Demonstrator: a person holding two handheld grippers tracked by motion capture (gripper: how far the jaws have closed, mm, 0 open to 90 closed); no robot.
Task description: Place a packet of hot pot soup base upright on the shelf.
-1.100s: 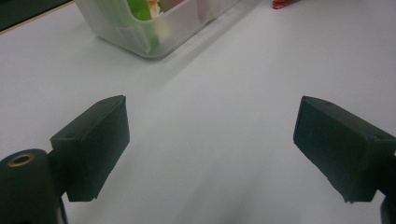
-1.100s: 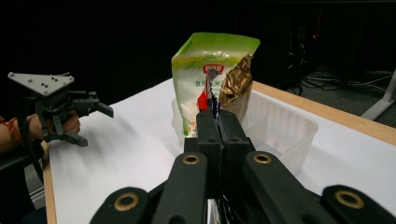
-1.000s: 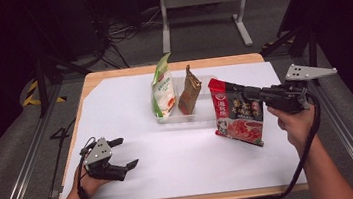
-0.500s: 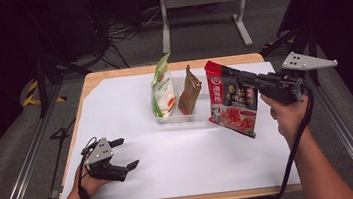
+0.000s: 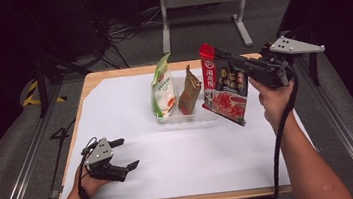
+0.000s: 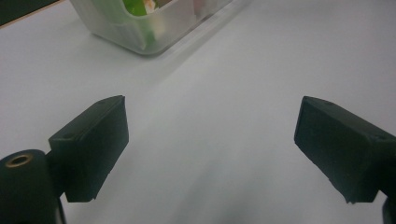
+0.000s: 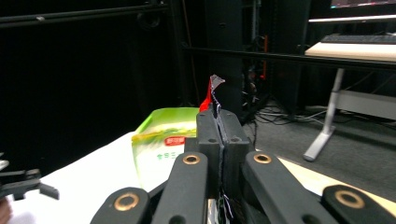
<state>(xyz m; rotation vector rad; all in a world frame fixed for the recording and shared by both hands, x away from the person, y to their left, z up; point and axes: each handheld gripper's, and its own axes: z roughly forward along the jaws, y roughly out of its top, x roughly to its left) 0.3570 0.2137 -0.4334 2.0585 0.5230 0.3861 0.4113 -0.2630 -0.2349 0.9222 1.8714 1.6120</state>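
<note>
Above the clear tray (image 5: 186,116), our right claw (image 5: 235,65), clamped on the red packet (image 5: 224,91), has lifted it off the desk (image 5: 130,105) beside the brown packet (image 5: 188,90), ready for lowering in, while our left claw (image 5: 125,154) rests apart.

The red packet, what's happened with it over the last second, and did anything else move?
The right tool, shut on the red packet, has lifted it off the white sheet and carried it toward the clear tray. The left tool stayed open in place; the green packet and brown packet stand in the tray unchanged.
</note>
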